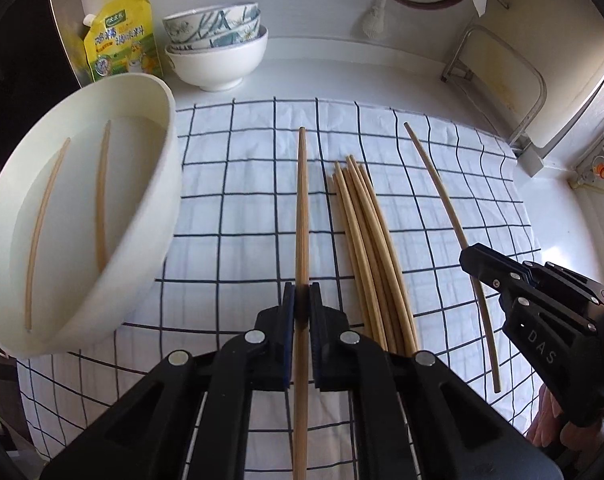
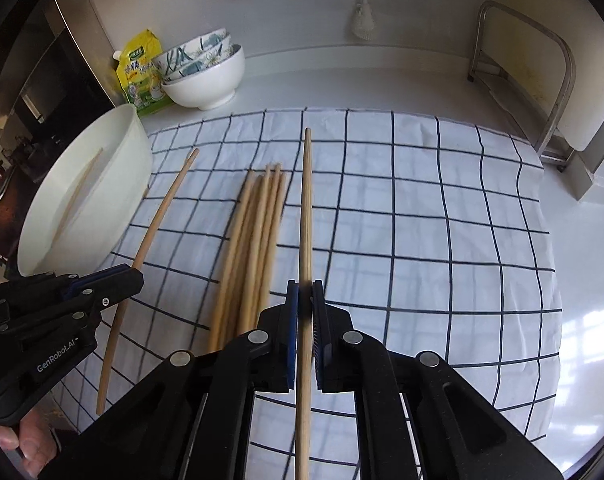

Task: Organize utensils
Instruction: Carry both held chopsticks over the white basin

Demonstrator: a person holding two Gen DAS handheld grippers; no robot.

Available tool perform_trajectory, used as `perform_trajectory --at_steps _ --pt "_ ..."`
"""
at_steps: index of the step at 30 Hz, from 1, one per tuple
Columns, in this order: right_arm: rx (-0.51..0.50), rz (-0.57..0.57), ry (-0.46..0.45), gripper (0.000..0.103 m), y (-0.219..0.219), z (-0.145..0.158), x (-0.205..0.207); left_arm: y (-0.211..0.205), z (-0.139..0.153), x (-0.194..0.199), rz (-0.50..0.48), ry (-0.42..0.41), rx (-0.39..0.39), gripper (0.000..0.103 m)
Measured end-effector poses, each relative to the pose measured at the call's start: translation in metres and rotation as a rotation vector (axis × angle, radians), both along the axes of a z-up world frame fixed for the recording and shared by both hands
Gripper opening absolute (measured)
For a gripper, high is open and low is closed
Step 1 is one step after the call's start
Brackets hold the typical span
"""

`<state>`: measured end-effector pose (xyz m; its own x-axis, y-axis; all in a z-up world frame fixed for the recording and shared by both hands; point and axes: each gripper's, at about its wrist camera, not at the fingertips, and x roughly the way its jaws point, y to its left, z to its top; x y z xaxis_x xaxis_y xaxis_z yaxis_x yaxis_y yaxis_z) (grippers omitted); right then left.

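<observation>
My left gripper is shut on a wooden chopstick and holds it above the checked cloth, left of a bundle of several chopsticks. My right gripper is shut on another chopstick, right of the bundle. Each gripper shows in the other's view: the right one, the left one with its chopstick. A large white bowl at the left holds two chopsticks; it also shows in the right wrist view.
Stacked bowls and a yellow pouch stand at the back left of the white counter. A metal-framed rack stands at the back right. A dark appliance is at the far left.
</observation>
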<state>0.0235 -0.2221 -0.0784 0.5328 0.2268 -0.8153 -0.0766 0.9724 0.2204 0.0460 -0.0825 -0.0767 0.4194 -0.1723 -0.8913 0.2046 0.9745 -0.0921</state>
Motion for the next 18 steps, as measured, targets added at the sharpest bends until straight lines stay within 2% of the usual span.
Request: perform_trajectory --at_steps 3,10,14,18 --pt "0.014 0.012 -0.039 0.007 0.019 0.022 0.005 0.022 0.022 0.005 0.010 -0.036 -0.020 0.007" --pt "0.055 0.087 -0.099 0.007 0.092 0.059 0.037 0.100 0.059 0.022 0.091 -0.092 -0.005 0.007" --pt "0.065 0.146 -0.107 0.007 0.144 0.071 0.063 0.151 0.066 0.039 0.150 -0.115 0.018 0.007" --pt "0.056 0.206 -0.081 0.007 0.195 0.069 0.084 0.195 0.056 0.058 0.197 -0.095 0.025 0.008"
